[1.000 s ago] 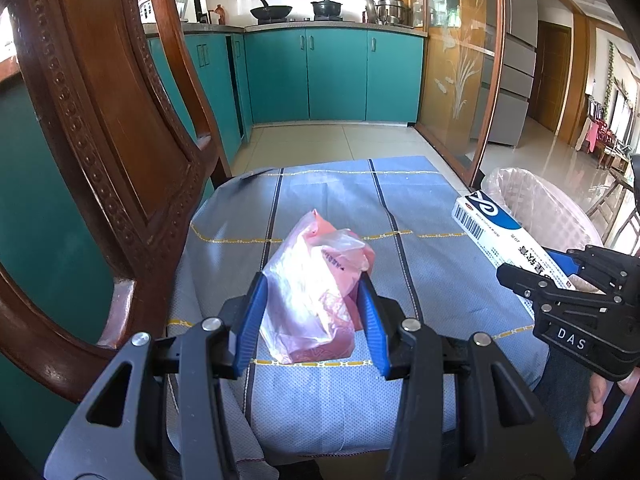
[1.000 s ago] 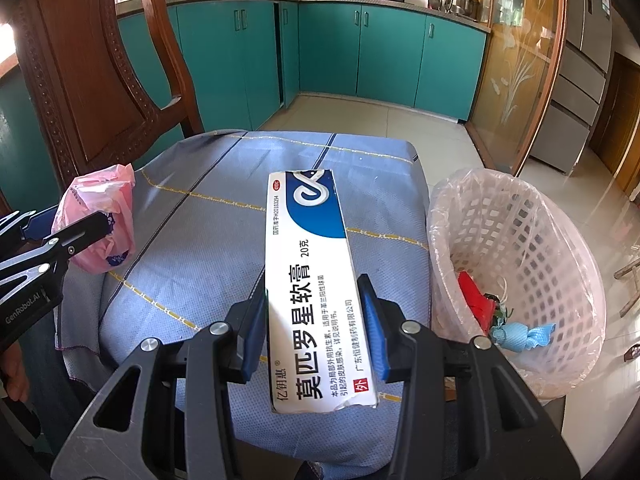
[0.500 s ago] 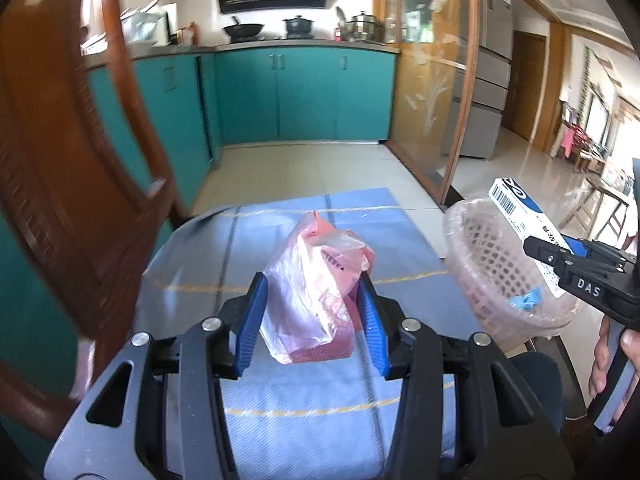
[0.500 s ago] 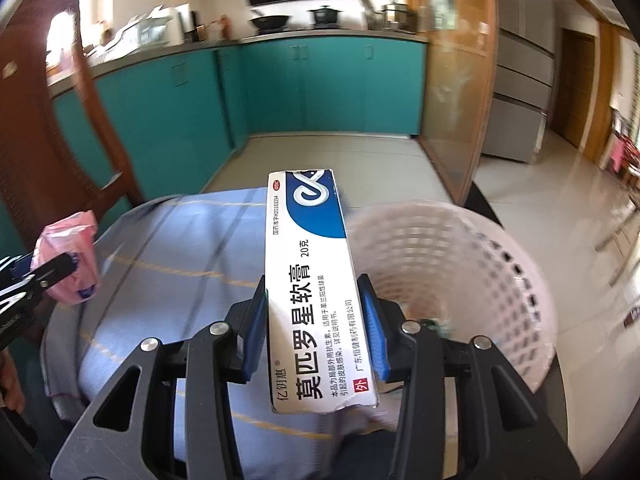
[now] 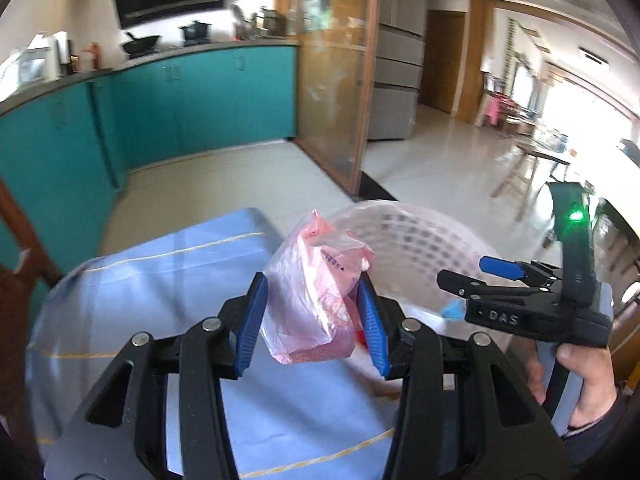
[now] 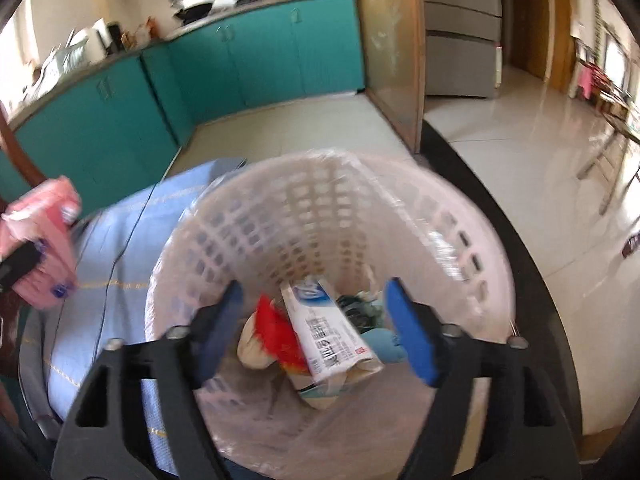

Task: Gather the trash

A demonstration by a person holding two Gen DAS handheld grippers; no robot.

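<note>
My left gripper (image 5: 312,320) is shut on a crumpled pink plastic bag (image 5: 316,288) and holds it above the blue cloth, close to the rim of the white mesh waste basket (image 5: 404,236). My right gripper (image 6: 316,324) is open and empty over the basket (image 6: 460,240). The white and blue medicine box (image 6: 328,328) lies inside the basket on other trash. The pink bag also shows at the left edge of the right wrist view (image 6: 44,240). The right gripper shows from the side in the left wrist view (image 5: 480,276).
A blue cloth (image 5: 168,288) covers the seat beside the basket. Teal kitchen cabinets (image 5: 224,96) stand behind, a wooden-framed glass door (image 5: 332,80) to their right. A wooden chair back (image 5: 20,240) is at the left. Tiled floor lies beyond.
My right gripper moved over the basket and opened; the medicine box dropped into the basket. My left gripper carried the pink bag rightward toward the basket.
</note>
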